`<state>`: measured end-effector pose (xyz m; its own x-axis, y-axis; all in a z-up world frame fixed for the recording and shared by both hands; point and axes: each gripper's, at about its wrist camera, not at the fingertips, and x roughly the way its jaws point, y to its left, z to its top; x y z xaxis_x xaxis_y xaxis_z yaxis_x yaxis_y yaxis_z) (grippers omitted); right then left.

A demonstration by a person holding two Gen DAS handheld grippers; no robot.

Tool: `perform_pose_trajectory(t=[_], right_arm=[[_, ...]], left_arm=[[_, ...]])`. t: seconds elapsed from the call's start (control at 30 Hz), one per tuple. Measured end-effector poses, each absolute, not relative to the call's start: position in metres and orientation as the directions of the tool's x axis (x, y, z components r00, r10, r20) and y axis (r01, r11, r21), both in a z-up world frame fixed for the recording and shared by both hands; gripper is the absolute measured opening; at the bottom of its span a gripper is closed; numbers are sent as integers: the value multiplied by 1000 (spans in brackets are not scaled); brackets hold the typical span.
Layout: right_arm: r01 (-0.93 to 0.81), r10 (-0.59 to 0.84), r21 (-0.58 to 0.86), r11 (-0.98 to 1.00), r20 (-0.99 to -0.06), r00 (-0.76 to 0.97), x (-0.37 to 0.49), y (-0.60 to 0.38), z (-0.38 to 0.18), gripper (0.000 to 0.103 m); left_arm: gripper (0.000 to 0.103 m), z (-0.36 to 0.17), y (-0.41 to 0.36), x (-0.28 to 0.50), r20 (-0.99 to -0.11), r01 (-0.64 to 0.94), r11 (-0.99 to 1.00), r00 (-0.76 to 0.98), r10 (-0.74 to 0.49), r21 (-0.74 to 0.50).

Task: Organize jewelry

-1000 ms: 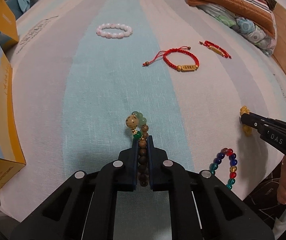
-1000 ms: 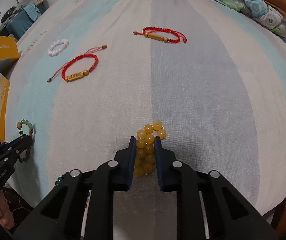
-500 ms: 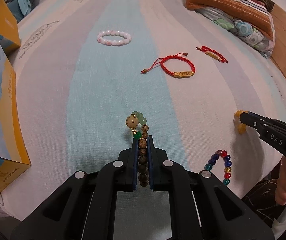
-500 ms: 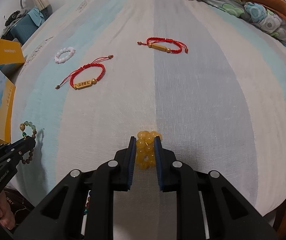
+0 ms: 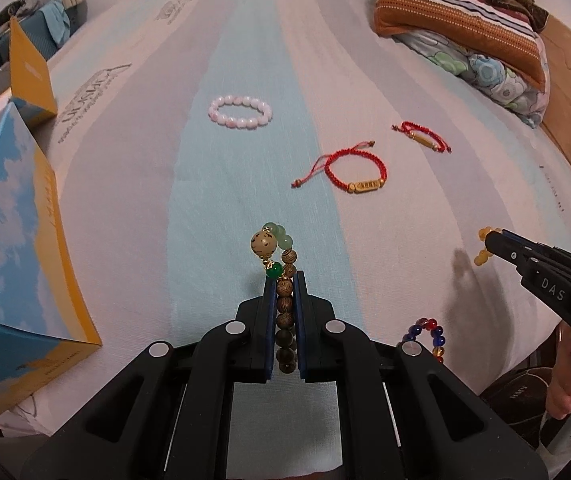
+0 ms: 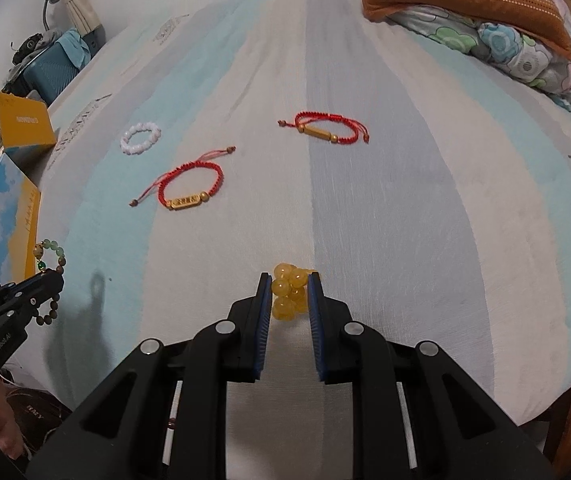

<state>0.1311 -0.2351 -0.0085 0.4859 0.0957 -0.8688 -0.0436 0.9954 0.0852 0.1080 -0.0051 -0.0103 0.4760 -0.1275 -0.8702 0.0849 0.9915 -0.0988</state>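
Two pick-ups done at once, both pieces clear of the striped blue, white and grey bedsheet point(image 5: 245, 152). Left gripper point(image 5: 284, 280) clamped narrow on the dark wooden bead bracelet with green jade beads and a tan carved bead point(image 5: 281, 272), its loop sticking up past the fingertips. Right gripper point(image 6: 289, 280) pinched on the bunched yellow amber bead bracelet point(image 6: 288, 292), jaws a little wider to suit the fatter beads.

Step in hand, judging by the grips: carrying these two off to wherever they belong, most likely the open yellow and sky-blue cardboard box point(image 5: 17, 280) at the left edge of the bed. Next move calls for a steady swing leftward with both holds kept firm, then a low release so beads do not roll.

Not yet collected: white bead bracelet point(image 5: 240, 111), red cord bracelet with flat gold plate point(image 5: 355, 174), red cord bracelet with gold tube point(image 5: 421, 138), multicoloured glass bead bracelet point(image 5: 431, 334) near the bed edge.
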Motion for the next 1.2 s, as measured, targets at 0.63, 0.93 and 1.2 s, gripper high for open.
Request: perform_pose_trajectory(t=[0.63,0.93,1.2], right_arm=[[-133,133,70,989,-818,559,131,-162,65,17],[-203,167,56,978,-794,584,128,-102,96,17],[-291,215,45,956,-782,585,121,-36,111,17]], left_arm=[[7,60,50,90,-827,25,996,556,-84,-84],[8,91,95,73,-800,-31,996,598,-45,-80],[8,106,150,51,-787,-113,990,617,3,-85]])
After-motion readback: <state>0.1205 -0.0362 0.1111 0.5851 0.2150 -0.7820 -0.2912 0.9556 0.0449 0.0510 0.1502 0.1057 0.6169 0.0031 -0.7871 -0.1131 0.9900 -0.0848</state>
